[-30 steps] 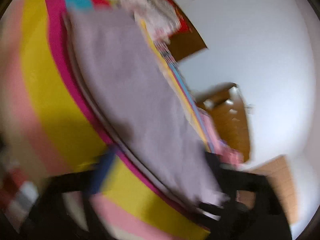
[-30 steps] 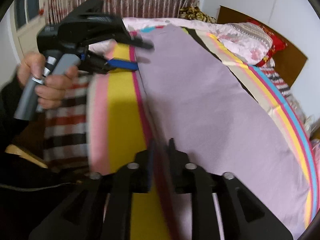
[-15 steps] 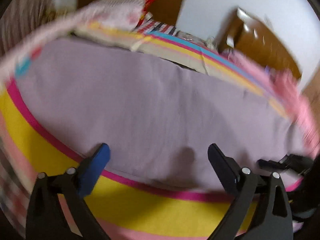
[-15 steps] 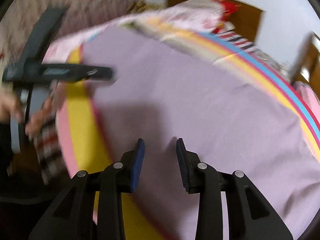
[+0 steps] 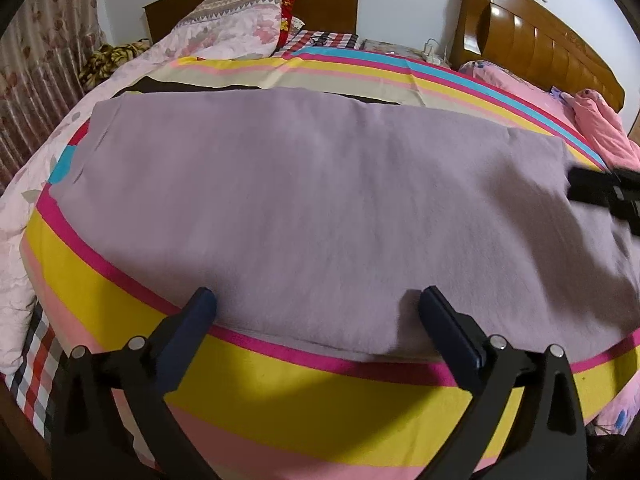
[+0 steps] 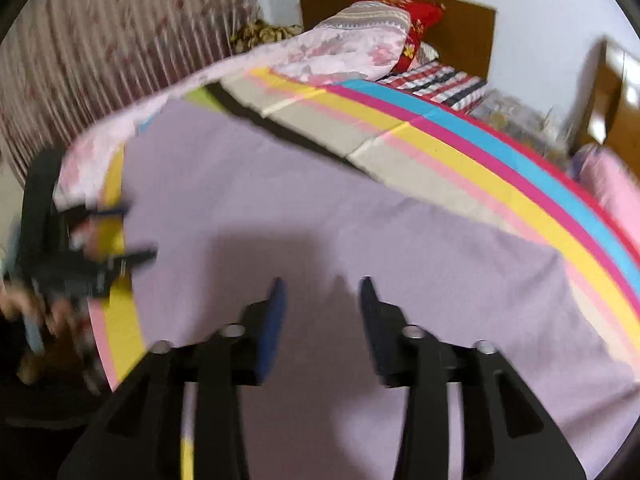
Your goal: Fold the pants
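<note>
A: Where are the pants (image 5: 320, 200) now?

B: They lie flat on the striped sheet (image 5: 280, 392), with their near edge along the pink stripe of that sheet. They look already folded into one long band, I think.

A: And the grippers?

B: The left gripper (image 5: 316, 312) has its fingers wide apart over the near edge of the pants, and nothing is between them. The right gripper (image 6: 322, 304) hangs over the pants further along; its jaws have just been opening, they stand partly apart and they also hold nothing.

A: What can go wrong from here?

B: I judge three risks. If a finger goes too deep, it can pinch the sheet together with the pants, and the fold will pull the bedding up. If it takes only the top layer, the layers can slide apart. Also, if the two hands lift unevenly, the band can twist and the fold becomes crooked.
</note>
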A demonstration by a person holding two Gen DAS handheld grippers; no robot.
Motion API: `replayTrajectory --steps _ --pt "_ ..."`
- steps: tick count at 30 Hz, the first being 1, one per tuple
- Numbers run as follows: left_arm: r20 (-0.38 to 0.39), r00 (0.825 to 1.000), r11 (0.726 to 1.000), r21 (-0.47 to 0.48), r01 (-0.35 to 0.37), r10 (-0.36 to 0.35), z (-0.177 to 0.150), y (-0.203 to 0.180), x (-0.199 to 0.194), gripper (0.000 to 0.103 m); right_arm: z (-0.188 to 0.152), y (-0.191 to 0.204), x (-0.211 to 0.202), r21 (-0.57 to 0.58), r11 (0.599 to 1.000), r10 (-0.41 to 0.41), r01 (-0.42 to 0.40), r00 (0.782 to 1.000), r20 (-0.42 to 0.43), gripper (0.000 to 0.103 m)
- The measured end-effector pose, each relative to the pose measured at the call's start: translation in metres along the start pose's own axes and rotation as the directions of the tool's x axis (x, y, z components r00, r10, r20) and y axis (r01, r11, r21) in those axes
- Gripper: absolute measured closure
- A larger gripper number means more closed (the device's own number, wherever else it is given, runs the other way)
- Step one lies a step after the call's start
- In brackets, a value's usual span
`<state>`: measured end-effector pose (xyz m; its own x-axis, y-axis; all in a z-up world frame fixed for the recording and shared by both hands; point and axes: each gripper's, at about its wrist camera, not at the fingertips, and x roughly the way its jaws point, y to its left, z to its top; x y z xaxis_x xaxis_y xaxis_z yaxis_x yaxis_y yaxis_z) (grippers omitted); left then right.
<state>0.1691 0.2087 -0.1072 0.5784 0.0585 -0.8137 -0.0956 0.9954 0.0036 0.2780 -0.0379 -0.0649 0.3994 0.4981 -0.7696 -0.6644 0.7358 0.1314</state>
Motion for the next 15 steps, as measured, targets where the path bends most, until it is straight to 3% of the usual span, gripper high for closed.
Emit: replayTrajectory --steps 3,5,7,8,9,11,12,14,15 --pt "-0.001 1.000 1.000 -0.003 0.001 -0.001 -0.001 0.001 -0.002 0.001 0.009 -0.041 0.036 0.053 0.986 -0.153 0.158 0.985 -0.084 0.043" --pt "0.009 1.000 1.000 0.000 0.006 -0.006 -0.002 0.002 -0.002 0.001 0.017 -0.061 0.032 0.172 0.976 -0.122 0.132 0.990 -0.067 0.052" --pt "0.017 1.000 1.000 -0.002 0.006 -0.006 -0.004 0.002 -0.003 0.001 0.023 -0.055 0.022 0.189 0.953 -0.232 0.236 0.972 -0.041 0.047" --pt "0.020 1.000 1.000 -0.001 0.005 -0.004 -0.004 0.002 -0.003 0.001 0.025 -0.048 0.021 0.167 0.954 -0.250 0.249 0.968 -0.013 0.044" --pt "0.020 1.000 1.000 0.001 0.001 -0.001 -0.003 0.002 -0.002 0.001 0.025 -0.042 0.021 0.147 0.965 -0.220 0.217 0.976 0.002 0.044" --pt "0.016 1.000 1.000 0.007 -0.007 0.007 -0.003 0.000 -0.001 0.001 0.020 -0.032 0.038 0.133 0.984 -0.110 0.117 0.992 -0.054 0.029" --pt "0.013 1.000 1.000 0.010 -0.008 0.008 -0.002 0.000 -0.001 0.001 0.018 -0.033 0.046 0.123 0.986 -0.105 0.115 0.991 -0.086 0.026" --pt "0.006 1.000 1.000 0.014 -0.006 0.006 -0.001 0.000 -0.001 0.001 0.018 -0.028 0.048 0.042 0.988 -0.143 0.146 0.988 -0.064 0.025" --pt "0.005 1.000 1.000 0.013 -0.007 0.006 -0.001 -0.001 -0.001 0.001 0.019 -0.032 0.044 0.076 0.981 -0.174 0.179 0.982 -0.070 0.026"
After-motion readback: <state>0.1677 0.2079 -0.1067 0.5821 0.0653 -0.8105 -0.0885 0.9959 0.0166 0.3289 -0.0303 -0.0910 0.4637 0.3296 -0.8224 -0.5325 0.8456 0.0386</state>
